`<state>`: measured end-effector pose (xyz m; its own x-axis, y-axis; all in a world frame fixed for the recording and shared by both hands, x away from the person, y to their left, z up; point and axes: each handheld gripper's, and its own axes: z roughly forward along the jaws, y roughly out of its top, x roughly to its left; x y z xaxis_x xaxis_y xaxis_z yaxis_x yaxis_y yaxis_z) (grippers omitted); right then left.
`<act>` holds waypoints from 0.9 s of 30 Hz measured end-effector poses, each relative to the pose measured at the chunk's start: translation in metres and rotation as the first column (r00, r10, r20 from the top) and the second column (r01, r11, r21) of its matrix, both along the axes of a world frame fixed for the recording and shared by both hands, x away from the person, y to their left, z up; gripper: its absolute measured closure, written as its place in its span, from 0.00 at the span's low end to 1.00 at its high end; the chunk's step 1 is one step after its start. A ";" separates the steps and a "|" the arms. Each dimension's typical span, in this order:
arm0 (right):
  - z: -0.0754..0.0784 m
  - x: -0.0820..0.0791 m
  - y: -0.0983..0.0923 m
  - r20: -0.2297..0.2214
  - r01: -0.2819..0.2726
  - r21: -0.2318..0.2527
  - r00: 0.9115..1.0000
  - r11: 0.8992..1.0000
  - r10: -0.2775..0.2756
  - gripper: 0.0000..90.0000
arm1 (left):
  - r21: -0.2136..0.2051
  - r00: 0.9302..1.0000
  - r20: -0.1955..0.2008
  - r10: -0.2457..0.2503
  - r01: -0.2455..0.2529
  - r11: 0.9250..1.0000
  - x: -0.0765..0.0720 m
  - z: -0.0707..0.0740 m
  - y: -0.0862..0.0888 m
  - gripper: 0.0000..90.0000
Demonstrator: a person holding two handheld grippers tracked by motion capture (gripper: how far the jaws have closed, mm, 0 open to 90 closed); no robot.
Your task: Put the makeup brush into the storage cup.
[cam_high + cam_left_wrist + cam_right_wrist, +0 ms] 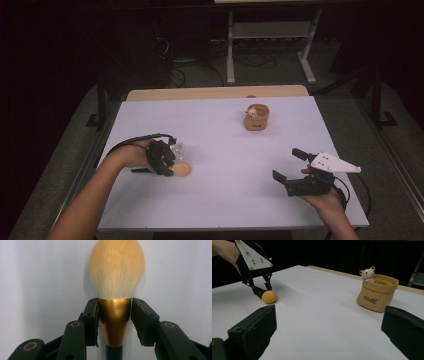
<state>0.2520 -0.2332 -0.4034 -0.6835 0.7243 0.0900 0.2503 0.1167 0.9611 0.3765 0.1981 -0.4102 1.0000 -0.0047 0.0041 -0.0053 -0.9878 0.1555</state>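
Golden makeup brush [115, 290], one; tan pouch [257, 118], one; contents unclear.

An orange-bristled brush [117, 267] with gold ferrule, a tan pouch [377, 293] with dark lettering, a white table [220, 200]

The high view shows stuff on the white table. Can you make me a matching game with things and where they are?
Things:
1. fluffy orange makeup brush
2. tan fabric pouch with a bear
3. right gripper
4. white table

Places or states:
A. far side of the table
B. jaws wide, nothing between them
C. under everything
D. between the left gripper jaws

Pairs: 1-D, 2-A, 3-B, 4-C
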 end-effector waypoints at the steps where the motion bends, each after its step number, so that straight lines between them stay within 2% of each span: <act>1: 0.000 0.000 0.000 0.000 0.000 0.002 1.000 1.000 0.000 0.00 | 0.006 1.000 0.002 0.001 -0.001 1.000 0.000 0.000 0.000 0.66; 7: 0.000 0.000 0.000 -0.002 0.000 0.001 1.000 1.000 0.000 0.00 | 0.024 1.000 0.010 -0.005 0.004 1.000 -0.001 -0.002 -0.002 0.68; 18: 0.000 0.000 -0.001 -0.004 0.002 0.001 1.000 1.000 -0.002 0.00 | 0.022 1.000 -0.002 0.006 -0.006 1.000 0.001 -0.002 -0.002 0.70; 27: 0.000 0.000 0.000 -0.002 0.002 0.003 1.000 1.000 -0.002 0.00 | 0.018 0.997 -0.009 0.075 -0.075 0.997 0.002 0.002 0.000 0.70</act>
<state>0.2518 -0.2336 -0.4031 -0.6817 0.7256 0.0937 0.2523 0.1130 0.9610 0.3782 0.1979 -0.4083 0.9975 0.0705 -0.0046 0.0704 -0.9880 0.1374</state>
